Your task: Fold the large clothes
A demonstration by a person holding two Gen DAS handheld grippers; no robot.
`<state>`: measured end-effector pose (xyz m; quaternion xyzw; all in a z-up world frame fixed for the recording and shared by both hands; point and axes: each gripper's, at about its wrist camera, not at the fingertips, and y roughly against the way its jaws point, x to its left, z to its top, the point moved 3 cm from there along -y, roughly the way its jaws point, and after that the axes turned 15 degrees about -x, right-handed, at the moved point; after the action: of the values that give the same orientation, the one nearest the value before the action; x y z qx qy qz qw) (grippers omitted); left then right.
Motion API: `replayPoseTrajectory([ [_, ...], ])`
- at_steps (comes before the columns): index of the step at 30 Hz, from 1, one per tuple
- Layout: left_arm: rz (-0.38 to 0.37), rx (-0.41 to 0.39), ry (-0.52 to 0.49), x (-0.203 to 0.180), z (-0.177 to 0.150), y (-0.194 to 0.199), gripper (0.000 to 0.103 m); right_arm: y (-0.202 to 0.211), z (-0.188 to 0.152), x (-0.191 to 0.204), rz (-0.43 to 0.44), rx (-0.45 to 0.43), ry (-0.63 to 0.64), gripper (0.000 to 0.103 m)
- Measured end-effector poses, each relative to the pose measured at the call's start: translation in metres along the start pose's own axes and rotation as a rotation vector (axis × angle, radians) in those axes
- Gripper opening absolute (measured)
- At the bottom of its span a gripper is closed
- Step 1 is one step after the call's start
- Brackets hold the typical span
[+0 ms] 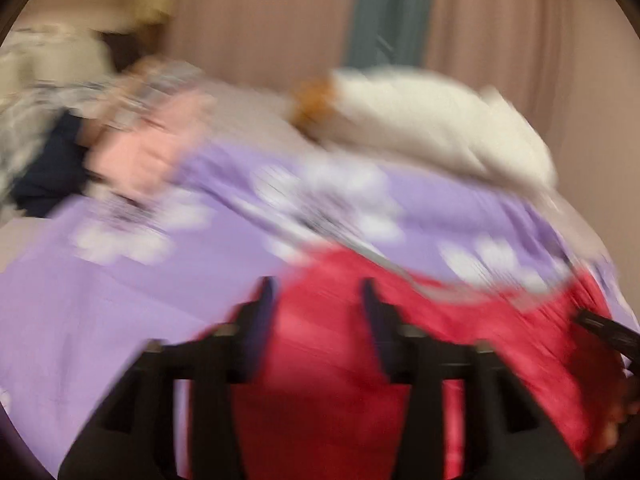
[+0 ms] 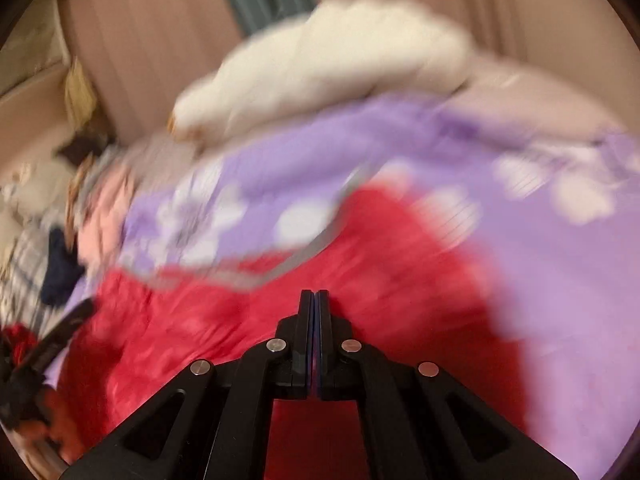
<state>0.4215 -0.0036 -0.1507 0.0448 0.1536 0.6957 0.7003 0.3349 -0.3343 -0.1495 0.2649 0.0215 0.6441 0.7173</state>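
Observation:
A large red garment (image 1: 360,352) lies on a purple flowered bedsheet (image 1: 120,300). Both views are blurred by motion. My left gripper (image 1: 318,292) is open, its two fingers spread above the red cloth with nothing between them. My right gripper (image 2: 315,300) is shut, fingers pressed together over the red garment (image 2: 240,320); I cannot tell whether cloth is pinched in it. The right gripper also shows at the right edge of the left wrist view (image 1: 608,330), and the left gripper at the left edge of the right wrist view (image 2: 60,332).
A white pillow (image 1: 440,128) lies at the far side of the bed. A pile of other clothes, pink (image 1: 136,148), dark blue (image 1: 52,168) and patterned, sits at the far left. Beige curtains (image 1: 260,20) hang behind the bed.

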Motion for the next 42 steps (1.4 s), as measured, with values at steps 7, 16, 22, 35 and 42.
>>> replayPoseTrajectory([
  [7,-0.019,0.213,0.410,0.075,-0.072,-0.049,0.060,-0.035,-0.043,-0.027,0.004,0.051,-0.047,0.011],
  [16,0.032,0.209,0.363,0.066,-0.074,-0.057,0.060,-0.043,-0.048,-0.045,0.081,0.076,-0.203,0.001],
  [22,0.062,0.306,0.410,0.074,-0.066,-0.011,0.076,0.005,-0.034,-0.035,0.013,0.147,-0.194,0.015],
  [35,-0.156,0.420,0.809,0.095,-0.134,0.150,0.090,0.150,-0.121,-0.081,0.073,0.254,-0.700,0.087],
  [42,-0.373,0.461,0.802,0.032,-0.132,0.098,0.090,0.111,-0.118,-0.042,0.182,0.211,-0.655,0.087],
])
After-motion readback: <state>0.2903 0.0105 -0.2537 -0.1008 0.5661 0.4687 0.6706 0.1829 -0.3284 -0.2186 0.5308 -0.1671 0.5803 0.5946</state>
